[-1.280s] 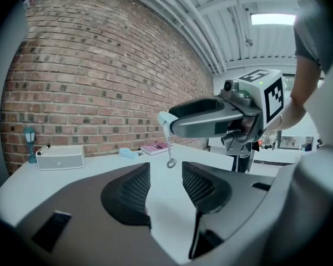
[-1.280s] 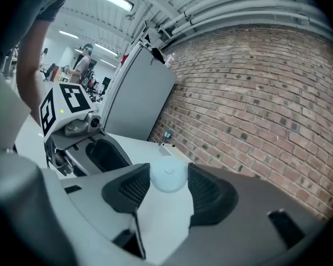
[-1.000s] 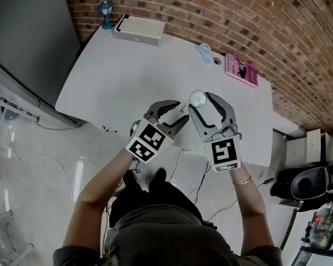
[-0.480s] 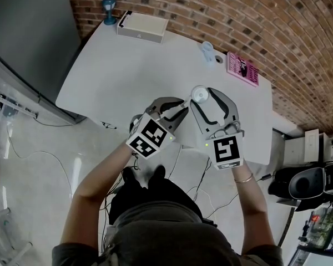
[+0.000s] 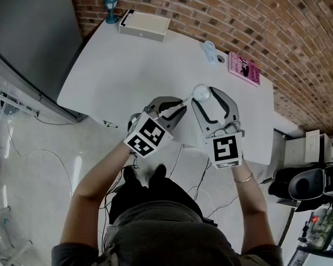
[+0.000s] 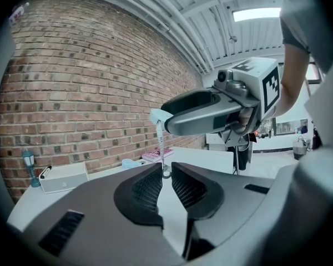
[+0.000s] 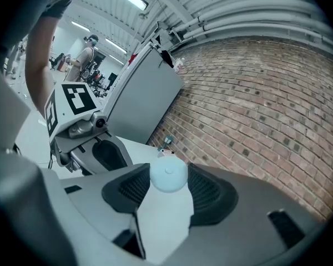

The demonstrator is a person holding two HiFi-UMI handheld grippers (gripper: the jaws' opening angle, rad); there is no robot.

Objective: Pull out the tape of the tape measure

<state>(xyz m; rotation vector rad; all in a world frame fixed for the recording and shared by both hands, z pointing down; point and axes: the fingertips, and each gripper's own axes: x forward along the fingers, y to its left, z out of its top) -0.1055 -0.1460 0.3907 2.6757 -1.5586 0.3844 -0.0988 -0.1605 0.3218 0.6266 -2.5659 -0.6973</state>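
Observation:
A round pale blue tape measure [image 5: 201,93] sits between the pads of my right gripper [image 5: 203,95], which is shut on it above the white table [image 5: 122,71]. In the right gripper view the case [image 7: 168,176] fills the gap between the pads. A short length of tape [image 6: 160,146] hangs from the case [image 6: 157,116] down to its end ring [image 6: 165,173]. My left gripper [image 6: 165,171] is closing, and its pad tips pinch that ring. In the head view the left gripper [image 5: 177,107] stands just left of the right one.
At the table's far edge are a white box [image 5: 144,22], a small blue ornament [image 5: 110,5], a pale blue object [image 5: 210,51] and a pink book [image 5: 244,68]. A brick wall runs behind them. A grey panel [image 5: 28,32] stands at the left, and cables lie on the floor.
The left gripper's jaws were wide apart beside the tape measure and have narrowed onto the tape's end. Both grippers drifted slightly away from the person. The right grip is unchanged.

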